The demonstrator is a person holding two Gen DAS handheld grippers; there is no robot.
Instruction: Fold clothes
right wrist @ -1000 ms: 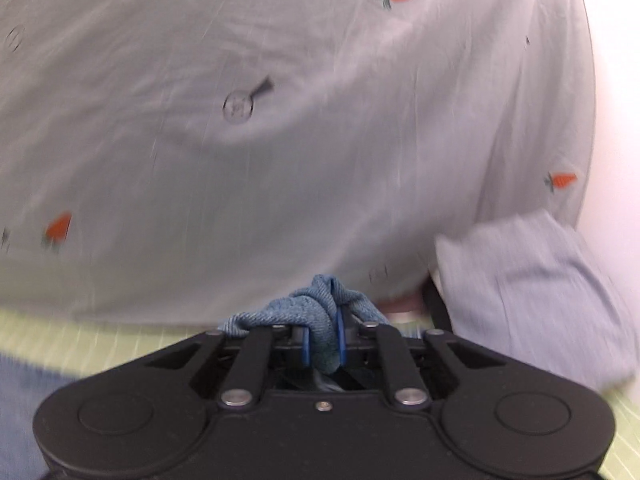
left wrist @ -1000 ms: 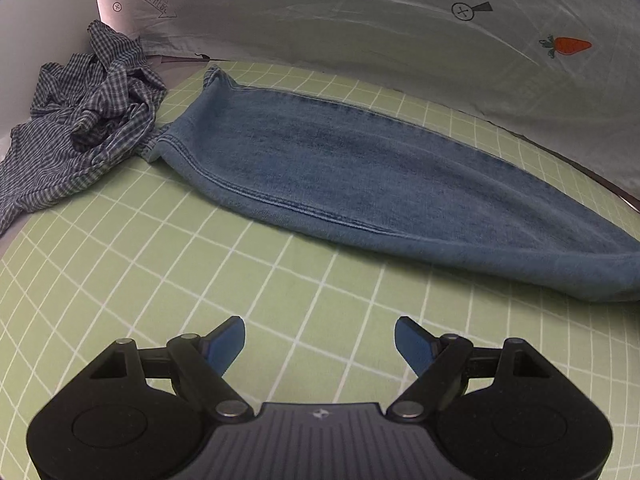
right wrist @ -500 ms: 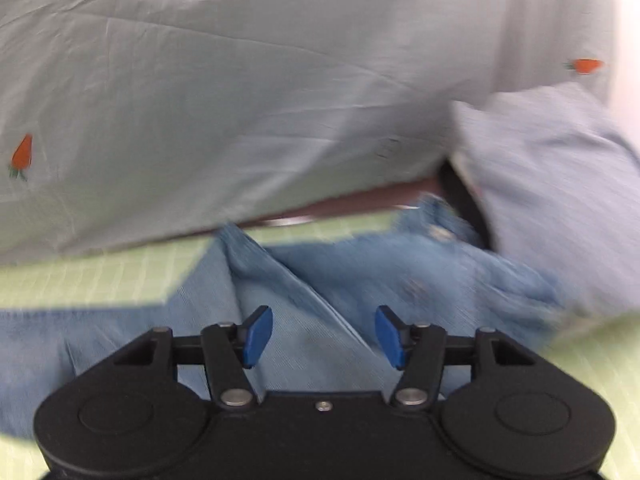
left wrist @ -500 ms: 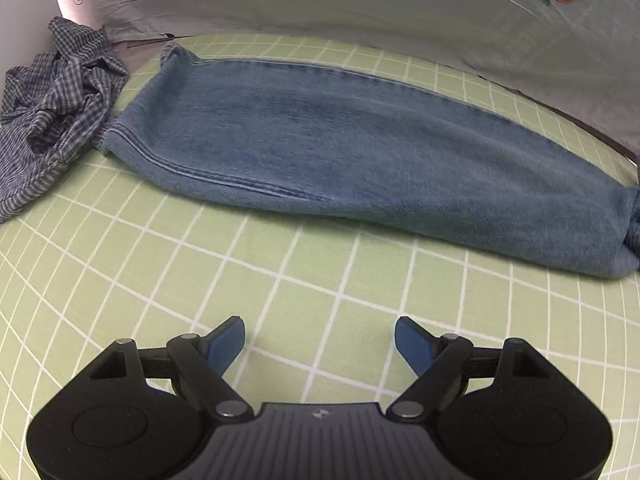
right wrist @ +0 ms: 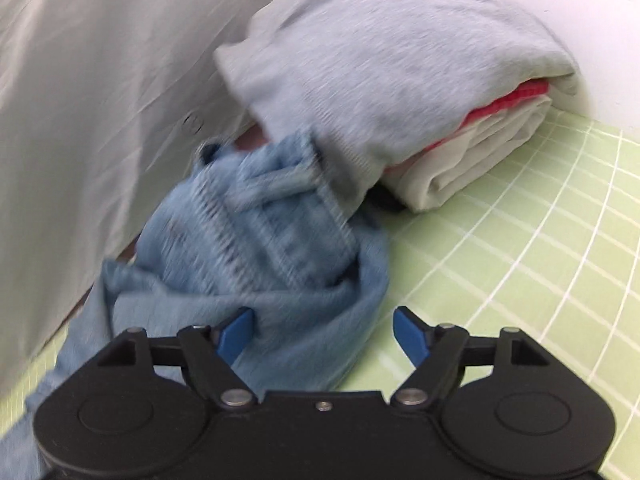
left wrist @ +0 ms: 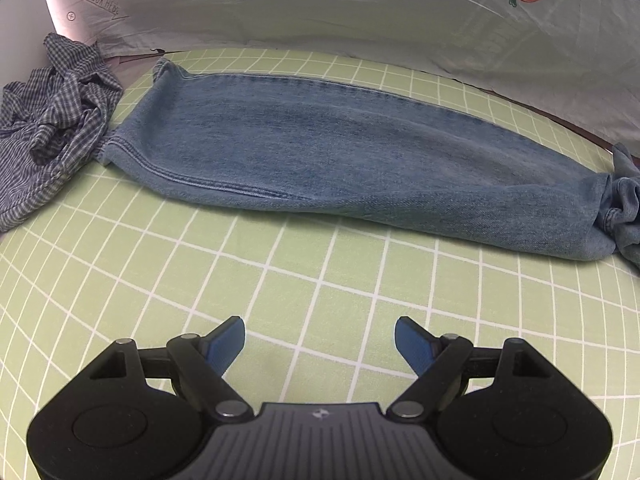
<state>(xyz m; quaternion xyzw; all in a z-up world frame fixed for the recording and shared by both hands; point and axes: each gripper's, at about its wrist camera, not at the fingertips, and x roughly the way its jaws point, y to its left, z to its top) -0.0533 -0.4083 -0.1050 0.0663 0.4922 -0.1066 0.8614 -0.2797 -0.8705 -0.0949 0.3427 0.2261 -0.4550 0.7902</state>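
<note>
At 9 o'clock in the left wrist view, a crumpled checked shirt (left wrist: 52, 120) lies heaped on the green gridded tabletop (left wrist: 280, 272), its edge touching the hem end of the jeans (left wrist: 340, 160). From there the jeans run flat toward 3 o'clock as one long band, legs apparently laid one on the other, hems at the left; the waist end is bunched at the far right edge. Left tongs (left wrist: 319, 342) hover over bare mat at 6 o'clock, blades spread, holding nothing, as in the two earlier pictures.

Right wrist view, blurred by motion: the bunched waist of the jeans (right wrist: 256, 264) lies at 11 o'clock from the right tongs (right wrist: 323, 330), which are spread and empty above it. A folded stack (right wrist: 400, 92) of grey, red and cream cloth sits at 1 o'clock, and its grey top layer seems to touch the denim.

Change noted: one second ago the right tongs pinched a wad of denim; half a second ago they had already spread, and the waist now rests on the mat. The leg band also looks straighter than a second ago.

Judgement: the jeans have been pulled out lengthwise and released. The waist is rumpled, so the fold is not finished.
</note>
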